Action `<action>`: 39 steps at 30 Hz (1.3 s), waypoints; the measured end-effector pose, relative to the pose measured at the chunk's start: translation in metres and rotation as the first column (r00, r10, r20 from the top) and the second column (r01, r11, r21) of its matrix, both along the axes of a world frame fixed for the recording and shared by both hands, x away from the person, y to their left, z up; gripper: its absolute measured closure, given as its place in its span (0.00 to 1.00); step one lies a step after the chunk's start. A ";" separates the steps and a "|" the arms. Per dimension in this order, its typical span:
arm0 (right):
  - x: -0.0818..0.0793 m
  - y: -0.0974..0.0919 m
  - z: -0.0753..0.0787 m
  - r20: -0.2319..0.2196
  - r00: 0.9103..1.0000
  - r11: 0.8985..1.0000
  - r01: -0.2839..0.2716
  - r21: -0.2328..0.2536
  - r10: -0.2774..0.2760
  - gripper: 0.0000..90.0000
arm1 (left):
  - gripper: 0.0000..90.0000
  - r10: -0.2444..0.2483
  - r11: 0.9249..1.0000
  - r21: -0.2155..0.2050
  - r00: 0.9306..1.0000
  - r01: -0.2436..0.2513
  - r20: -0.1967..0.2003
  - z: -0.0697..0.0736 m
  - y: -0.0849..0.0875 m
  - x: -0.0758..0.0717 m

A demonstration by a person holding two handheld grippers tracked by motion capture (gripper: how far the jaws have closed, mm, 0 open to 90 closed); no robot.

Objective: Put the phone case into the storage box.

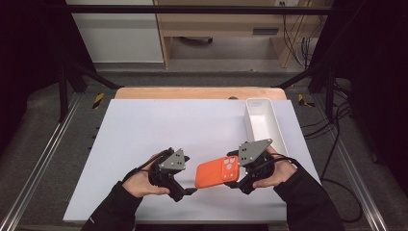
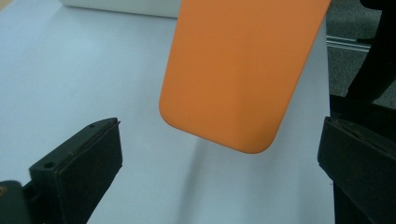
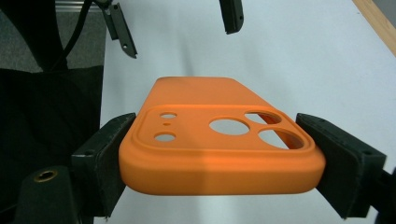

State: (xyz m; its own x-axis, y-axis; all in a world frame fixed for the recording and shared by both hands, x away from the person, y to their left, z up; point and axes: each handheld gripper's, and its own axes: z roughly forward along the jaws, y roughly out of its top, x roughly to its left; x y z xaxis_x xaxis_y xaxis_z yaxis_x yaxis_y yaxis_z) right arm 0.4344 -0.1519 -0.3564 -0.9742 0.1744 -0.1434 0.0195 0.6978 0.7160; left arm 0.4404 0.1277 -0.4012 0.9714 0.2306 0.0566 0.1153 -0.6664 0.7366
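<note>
An orange phone case (image 1: pixel 214 174) with camera cut-outs is held level just above the white mat (image 1: pixel 159 130), near the table's front edge. My right gripper (image 1: pixel 232 170) is shut on its camera end; in the right gripper view both pads press the sides of the case (image 3: pixel 219 140) within the gripper (image 3: pixel 219 156). My left gripper (image 1: pixel 191 181) stands open at the case's plain end. In the left gripper view that rounded end of the case (image 2: pixel 243 70) hangs between the spread jaws of the gripper (image 2: pixel 219 140) without touching them. The left gripper (image 3: pixel 176 23) shows beyond the case.
A long white tray (image 1: pixel 262 120) lies on the mat's right side, behind my right hand. A wooden table edge (image 1: pixel 192 92) runs along the back, and metal frame rails (image 1: pixel 43 154) flank the table.
</note>
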 end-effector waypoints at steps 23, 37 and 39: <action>0.003 0.021 0.025 0.000 0.998 0.980 -0.066 -0.186 0.068 0.18 | 0.01 -0.007 0.999 0.052 1.000 0.008 -0.021 -0.008 -0.014 -0.002; 0.006 0.038 0.026 -0.021 0.996 0.962 -0.093 -0.258 0.091 0.18 | 0.01 -0.036 0.990 0.139 0.999 0.039 -0.021 -0.011 -0.030 0.000; 0.007 0.040 0.026 -0.023 0.995 0.958 -0.098 -0.270 0.095 0.18 | 0.01 -0.045 0.987 0.153 0.999 0.048 -0.023 -0.011 -0.032 0.000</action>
